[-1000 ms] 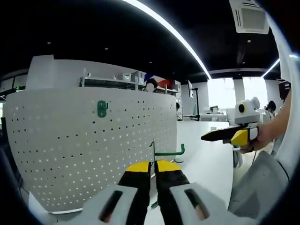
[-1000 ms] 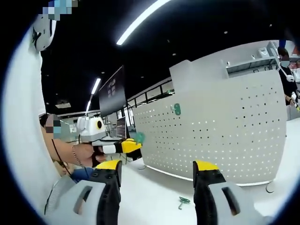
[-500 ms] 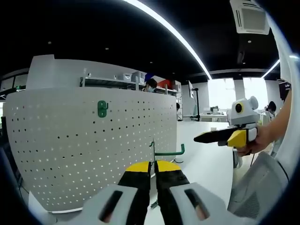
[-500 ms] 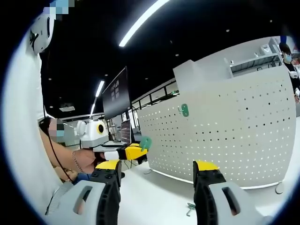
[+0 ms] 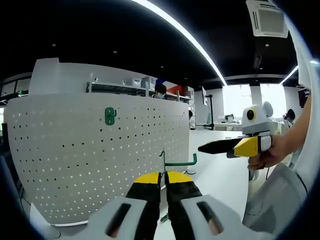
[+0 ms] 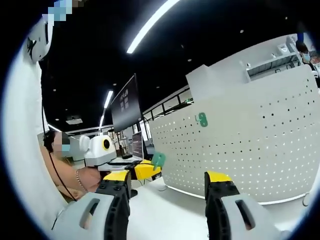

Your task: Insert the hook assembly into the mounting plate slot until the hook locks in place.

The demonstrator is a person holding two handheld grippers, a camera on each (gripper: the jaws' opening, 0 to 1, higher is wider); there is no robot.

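A: So, where is the hook [image 5: 172, 161] right now?

B: Pinched in the left gripper [image 5: 163, 178], whose jaws are closed tight on its green stem. The stem rises between the yellow tips, and the arm sticks out sideways past the right tip, ending in an upturned end.

A: And the plate?

B: The pegboard [image 5: 95, 155] stands upright just ahead of the left gripper, a curved white wall of holes. The hook is near it but apart from it, in front of the lower right part of the board. I judge it is held upright like that so its back end can go straight into a slot.

A: Is anything on the board already?

B: A green clip [image 5: 110, 116] sits high up on it. In the right gripper view the same clip [image 6: 202, 119] shows on the pegboard [image 6: 250, 145].

A: What about the other tool?

B: The right gripper [image 6: 166, 184] has its jaws spread wide with nothing between them. In the left gripper view it [image 5: 212, 147] hangs off to the side, well apart from the hook. Probably it waits to steady the board. The left gripper [image 6: 150, 167] shows in the right gripper view, with a bit of green at its tip.
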